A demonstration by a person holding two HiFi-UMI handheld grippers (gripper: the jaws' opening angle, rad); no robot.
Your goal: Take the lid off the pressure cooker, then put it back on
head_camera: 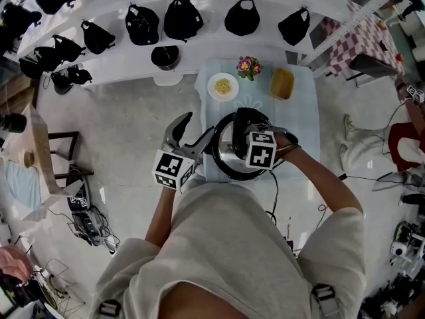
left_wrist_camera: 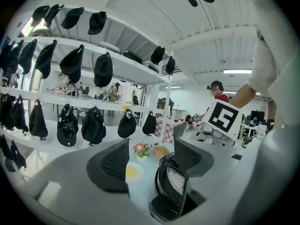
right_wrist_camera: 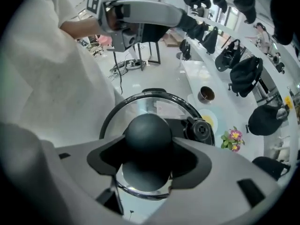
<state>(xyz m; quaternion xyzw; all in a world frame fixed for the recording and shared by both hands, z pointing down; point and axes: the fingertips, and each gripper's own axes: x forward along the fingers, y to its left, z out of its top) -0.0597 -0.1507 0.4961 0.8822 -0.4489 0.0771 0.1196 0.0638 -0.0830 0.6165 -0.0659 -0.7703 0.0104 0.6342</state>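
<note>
Two grippers work one pressure cooker (head_camera: 224, 168), which stands at the near edge of the table (head_camera: 302, 111). Left of the cooker, the left gripper (head_camera: 198, 126) is spread wide with nothing between its jaws. Its right jaw lies close beside the cooker's wall, though I cannot confirm contact. I judge that I hold it there as a brace, ready to steady the body. Over the cooker's mouth is the glass lid (right_wrist_camera: 140, 108), with its round black knob (right_wrist_camera: 146, 128) at the centre. Directly above the cooker, the right gripper (right_wrist_camera: 149, 153) is clamped on that knob, one jaw on each side. The knob is the lid's central lifting point, hence the grip. I cannot tell whether the lid is seated or just raised.
</note>
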